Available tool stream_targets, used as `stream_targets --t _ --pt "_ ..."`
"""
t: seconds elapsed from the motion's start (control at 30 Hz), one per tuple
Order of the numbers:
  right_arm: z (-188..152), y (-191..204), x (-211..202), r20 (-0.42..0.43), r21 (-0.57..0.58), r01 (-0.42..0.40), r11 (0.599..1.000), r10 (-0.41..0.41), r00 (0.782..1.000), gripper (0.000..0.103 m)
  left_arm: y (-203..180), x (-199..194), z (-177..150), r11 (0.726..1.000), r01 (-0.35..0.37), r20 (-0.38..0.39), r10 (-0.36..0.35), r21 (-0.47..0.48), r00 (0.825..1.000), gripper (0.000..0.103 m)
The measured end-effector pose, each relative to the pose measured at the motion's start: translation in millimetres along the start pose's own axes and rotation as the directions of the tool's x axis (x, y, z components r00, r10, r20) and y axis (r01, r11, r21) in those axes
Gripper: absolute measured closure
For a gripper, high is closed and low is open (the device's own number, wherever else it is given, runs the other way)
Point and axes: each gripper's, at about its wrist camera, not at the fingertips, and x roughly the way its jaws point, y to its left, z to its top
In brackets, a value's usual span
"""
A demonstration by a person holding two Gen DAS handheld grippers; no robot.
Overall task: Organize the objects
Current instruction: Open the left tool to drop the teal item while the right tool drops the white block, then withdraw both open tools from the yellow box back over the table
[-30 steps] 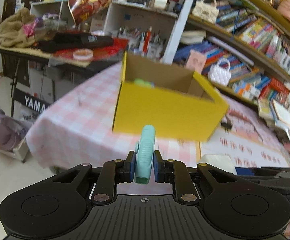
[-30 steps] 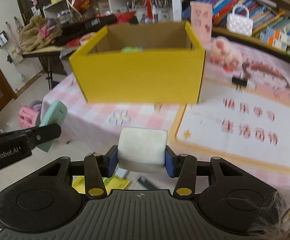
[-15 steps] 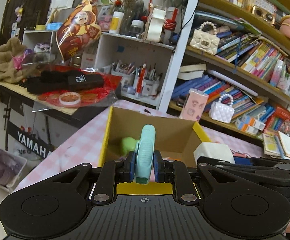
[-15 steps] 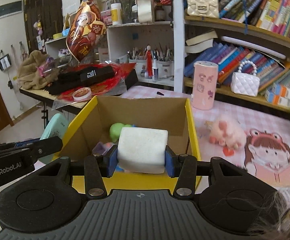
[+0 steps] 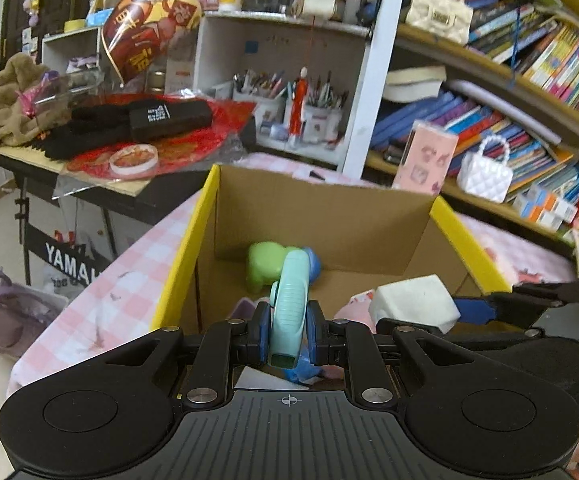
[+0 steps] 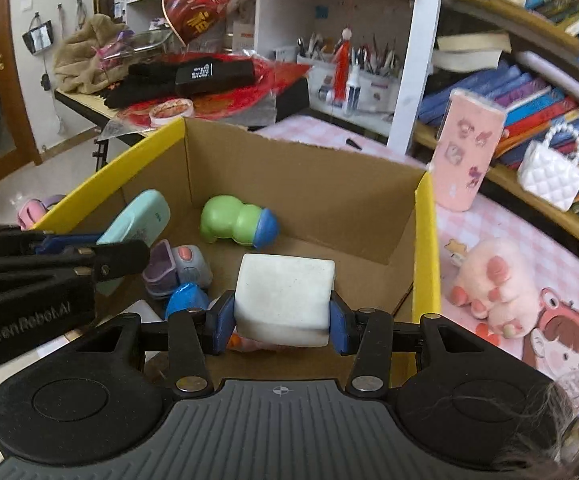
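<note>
Black plastic fills the near edge of both views. Your right gripper (image 6: 281,326) has its blue-padded fingers (image 6: 339,330) closed on a white block (image 6: 285,298), gripped across its width, poised above the open cardboard box (image 6: 301,172). Your left gripper (image 5: 287,336) pinches a slim mint-green case (image 5: 289,308) by its flat sides, long axis pointing forward and down into the same box, nearer the left wall. Both loads sit straight above the box floor, so letting go would likely drop each one inside; neither hand looks closer than the other. Below them lie a green and blue toy (image 6: 237,222), a small purple toy (image 6: 177,268) and a blue piece (image 6: 187,300). Yellow outer walls frame the box, which stands on a pink checked worktop (image 5: 129,276). Beyond, to the right, a pink plush (image 6: 493,284) rests on the cloth, then crowded bookshelves (image 5: 529,80).
</note>
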Motion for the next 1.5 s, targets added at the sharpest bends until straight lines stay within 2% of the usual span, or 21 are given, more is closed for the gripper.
stream_targets --t 0.2,0.37,0.47,0.57,0.63,0.7,0.87,1.03,1.2,1.5 --pt "2 -3 12 -0.033 0.014 -0.028 1.000 0.028 0.999 0.059 -1 10 -3 1.000 -0.026 -0.018 0.027 0.011 0.999 0.086" --pt "3 -3 15 -0.043 0.023 -0.024 0.999 0.025 0.999 0.059 0 10 -2 1.000 -0.010 -0.017 0.010 0.002 1.000 0.086" --pt "4 -4 12 -0.039 0.039 -0.024 0.999 0.026 0.999 0.057 0 4 -2 1.000 -0.005 0.011 0.005 0.005 1.000 0.084" --pt "5 -4 1 -0.001 0.060 -0.014 0.998 0.014 1.000 0.053 1 -8 0 1.000 -0.008 0.071 0.007 0.008 0.997 0.075" --pt "6 -4 -9 0.035 0.077 0.004 0.997 -0.007 0.999 0.044 4 -18 2 1.000 -0.006 0.109 0.006 -0.002 0.994 0.068" --pt "7 -4 -20 0.072 0.091 0.018 0.996 -0.025 0.997 0.043 8 -28 4 1.000 0.006 0.139 -0.003 -0.019 0.990 0.053" --pt "7 -2 -51 0.158 0.142 0.059 0.988 -0.082 0.984 0.039 13 -55 5 0.999 0.016 0.203 -0.010 -0.028 0.979 0.051" --pt "-8 11 -82 0.202 0.184 0.098 0.978 -0.135 0.970 0.036 20 -83 -8 0.999 0.021 0.223 -0.015 -0.025 0.975 0.044" --pt "-33 28 -99 0.178 0.207 0.124 0.971 -0.162 0.971 0.036 31 -102 -30 1.000 -0.004 0.195 0.005 -0.008 0.981 0.043" --pt "-84 67 -115 0.094 0.188 0.168 0.968 -0.188 0.978 0.035 45 -121 -74 0.999 -0.045 0.085 0.046 -0.008 0.995 0.042"
